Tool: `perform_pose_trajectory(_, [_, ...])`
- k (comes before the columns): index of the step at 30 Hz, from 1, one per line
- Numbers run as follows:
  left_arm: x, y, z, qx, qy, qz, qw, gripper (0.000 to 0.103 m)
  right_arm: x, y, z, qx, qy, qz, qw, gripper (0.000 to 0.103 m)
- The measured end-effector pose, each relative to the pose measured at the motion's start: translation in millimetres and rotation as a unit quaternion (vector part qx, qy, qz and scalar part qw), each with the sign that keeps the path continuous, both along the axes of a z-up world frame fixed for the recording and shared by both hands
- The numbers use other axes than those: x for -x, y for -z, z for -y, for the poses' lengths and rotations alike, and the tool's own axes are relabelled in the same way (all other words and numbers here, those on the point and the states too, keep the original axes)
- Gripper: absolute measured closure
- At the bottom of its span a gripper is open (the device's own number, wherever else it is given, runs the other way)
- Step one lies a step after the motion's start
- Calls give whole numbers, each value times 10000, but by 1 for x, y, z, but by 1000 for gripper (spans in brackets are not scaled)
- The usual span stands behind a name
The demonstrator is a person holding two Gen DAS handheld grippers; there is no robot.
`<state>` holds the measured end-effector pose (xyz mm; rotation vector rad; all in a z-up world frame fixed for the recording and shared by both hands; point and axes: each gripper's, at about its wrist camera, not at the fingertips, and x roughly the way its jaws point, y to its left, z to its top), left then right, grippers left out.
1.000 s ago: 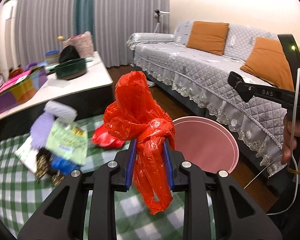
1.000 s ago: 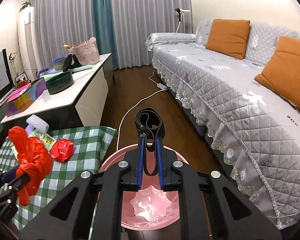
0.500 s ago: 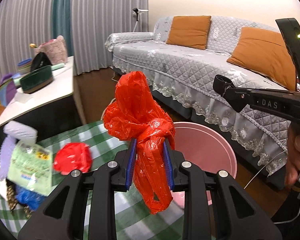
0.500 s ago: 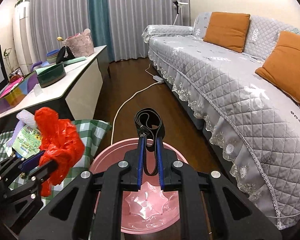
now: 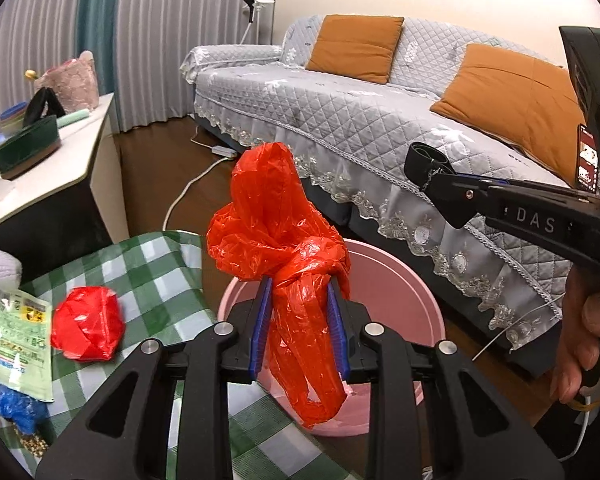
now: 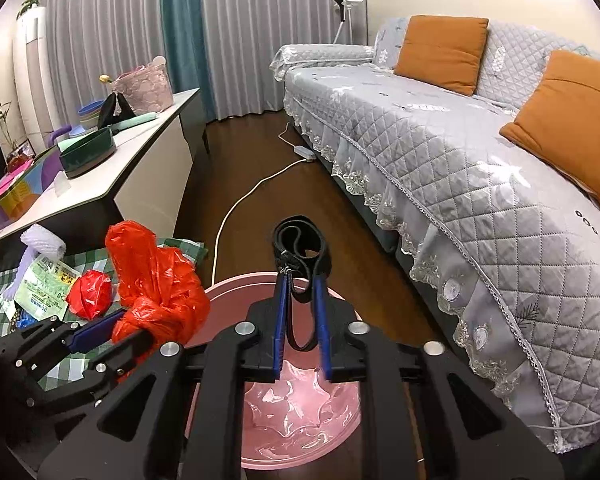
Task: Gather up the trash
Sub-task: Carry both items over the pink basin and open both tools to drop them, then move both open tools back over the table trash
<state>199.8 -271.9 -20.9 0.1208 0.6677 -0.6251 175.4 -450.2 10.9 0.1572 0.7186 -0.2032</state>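
Note:
My left gripper (image 5: 300, 320) is shut on a knotted red plastic bag (image 5: 276, 232) and holds it over the near rim of the pink bin (image 5: 396, 280). The bag also shows in the right wrist view (image 6: 156, 276), at the bin's left edge. My right gripper (image 6: 302, 312) is shut on a black looped strap (image 6: 300, 244) and holds it above the pink bin (image 6: 300, 412). The strap shows in the left wrist view (image 5: 424, 162) too. A small red wad (image 5: 88, 328), a green packet (image 5: 12, 332) and a blue scrap (image 5: 16, 408) lie on the green checked cloth (image 5: 148, 268).
A grey quilted sofa (image 6: 460, 152) with orange cushions runs along the right. A white low cabinet (image 6: 100, 184) with boxes and bowls stands at the left. A white cable (image 6: 236, 208) crosses the dark wood floor between them.
My left gripper has swung right with the red bag, from over the checked cloth to the bin's rim. My right gripper has stayed above the bin with the strap.

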Motion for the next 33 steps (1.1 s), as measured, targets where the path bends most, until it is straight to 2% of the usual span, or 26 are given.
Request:
perform_pose_trajectory(1, [-2, 0, -1, 61, -11, -77, 10000, 63, 0, 0, 2, -14, 22, -8, 10000, 81])
perform_pose_trajectory(3, [-3, 0, -3, 132, -61, -137, 9998, 55, 1, 0, 4, -59, 122, 22, 9999, 57])
perform_pose_trajectory(7, [2, -4, -10, 96, -103, -106, 9998, 52, 2, -3, 4, -19, 185, 72, 9998, 43])
perform_pose_trajectory(9, [6, -8, -15, 89, -146, -77, 9998, 46, 2, -5, 2, -26, 177, 123, 9998, 26])
perform_pose_trajectory(12, [10, -15, -29, 90, -266, -45, 9996, 38, 3, -11, -3, -113, 97, 255, 9996, 9])
perform_pose_trajectory(16, [15, -25, -54, 151, -581, -50, 9982, 22, 4, -17, -13, -161, -29, 331, 9993, 5])
perform_pose_trajectory(21, [28, -39, -93, 181, -949, 21, 9953, 9, 4, -25, -30, -253, -157, 338, 9990, 5])
perform_pose_trajectory(26, [41, -49, -124, 68, -1164, 64, 9932, 8, 5, -30, -47, -212, -343, 249, 9989, 5])
perform_pose_trajectory(29, [49, -49, -146, 117, -1372, -105, 9904, 8, 9, -29, -57, -253, -561, 249, 9978, 5])
perform_pose_trajectory(33, [63, -46, -171, 161, -1605, -70, 9869, 8, 13, -32, -77, -92, -814, 348, 9960, 5])
